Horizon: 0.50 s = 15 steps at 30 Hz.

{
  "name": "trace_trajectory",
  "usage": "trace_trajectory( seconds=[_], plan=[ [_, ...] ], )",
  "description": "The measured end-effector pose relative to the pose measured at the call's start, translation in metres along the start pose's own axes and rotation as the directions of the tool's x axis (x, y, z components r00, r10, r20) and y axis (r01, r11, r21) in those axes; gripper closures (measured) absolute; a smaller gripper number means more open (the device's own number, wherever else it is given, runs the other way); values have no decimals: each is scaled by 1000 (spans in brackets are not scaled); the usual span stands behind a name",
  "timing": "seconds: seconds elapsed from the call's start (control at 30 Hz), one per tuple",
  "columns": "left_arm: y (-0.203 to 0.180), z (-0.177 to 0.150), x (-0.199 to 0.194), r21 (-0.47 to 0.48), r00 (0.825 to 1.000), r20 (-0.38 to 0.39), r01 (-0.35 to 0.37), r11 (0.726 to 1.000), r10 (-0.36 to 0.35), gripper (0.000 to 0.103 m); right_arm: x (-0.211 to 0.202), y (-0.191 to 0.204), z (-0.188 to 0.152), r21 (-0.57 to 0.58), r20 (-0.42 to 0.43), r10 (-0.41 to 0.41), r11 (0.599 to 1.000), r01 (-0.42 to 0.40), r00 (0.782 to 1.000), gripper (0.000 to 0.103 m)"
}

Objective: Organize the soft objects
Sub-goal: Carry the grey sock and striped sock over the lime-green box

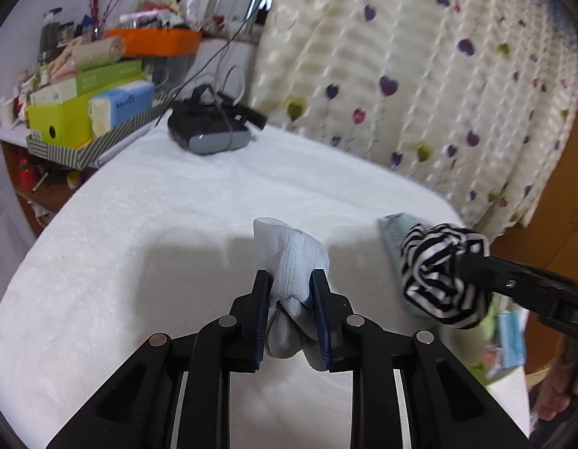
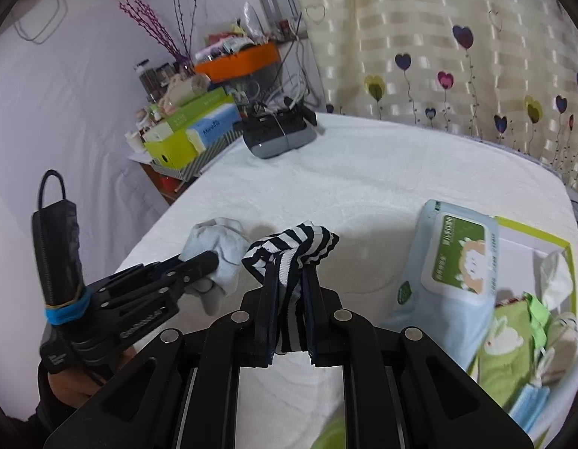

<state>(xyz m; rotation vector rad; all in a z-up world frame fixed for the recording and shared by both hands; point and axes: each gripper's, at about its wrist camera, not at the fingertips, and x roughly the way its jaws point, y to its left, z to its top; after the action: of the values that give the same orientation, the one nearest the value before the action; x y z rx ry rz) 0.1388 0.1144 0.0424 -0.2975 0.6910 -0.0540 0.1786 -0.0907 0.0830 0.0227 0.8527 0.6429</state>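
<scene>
My left gripper (image 1: 292,280) is shut on a pale blue-grey sock (image 1: 292,258), held just above the white towel-covered table (image 1: 158,232). The same sock (image 2: 218,247) shows at the left of the right wrist view, pinched by the left gripper (image 2: 210,260). My right gripper (image 2: 289,273) is shut on a black-and-white striped sock (image 2: 289,249), also lifted off the table. In the left wrist view the striped sock (image 1: 438,273) hangs bunched at the right gripper's tip (image 1: 464,258), right of the pale sock.
A wet-wipes pack (image 2: 449,258) lies at the table's right, leaning on a green-rimmed box (image 2: 528,299) holding soft cloth items. A black headset (image 1: 210,127) sits at the far edge. Cluttered boxes (image 1: 83,112) stand on a shelf at left. A heart-print curtain (image 1: 420,75) hangs behind.
</scene>
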Motion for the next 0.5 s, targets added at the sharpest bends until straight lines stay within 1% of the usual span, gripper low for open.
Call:
trace_trajectory(
  seconds=[0.17,0.33,0.5],
  plan=[
    [-24,-11,-32,25,997,43,58,998,-59,82,-27,-2,-16,24,49,7,1000,-8,999,90],
    [-46,-22,-50,51,993,53,101,994,-103,82,-50,-7,-29,44,83,10,999,-14,997,90],
    [-64,-30,-62,64,988,60,136,989,-140,82,-77,-21,-40,83,132,-2,996,-9,991,90]
  ],
)
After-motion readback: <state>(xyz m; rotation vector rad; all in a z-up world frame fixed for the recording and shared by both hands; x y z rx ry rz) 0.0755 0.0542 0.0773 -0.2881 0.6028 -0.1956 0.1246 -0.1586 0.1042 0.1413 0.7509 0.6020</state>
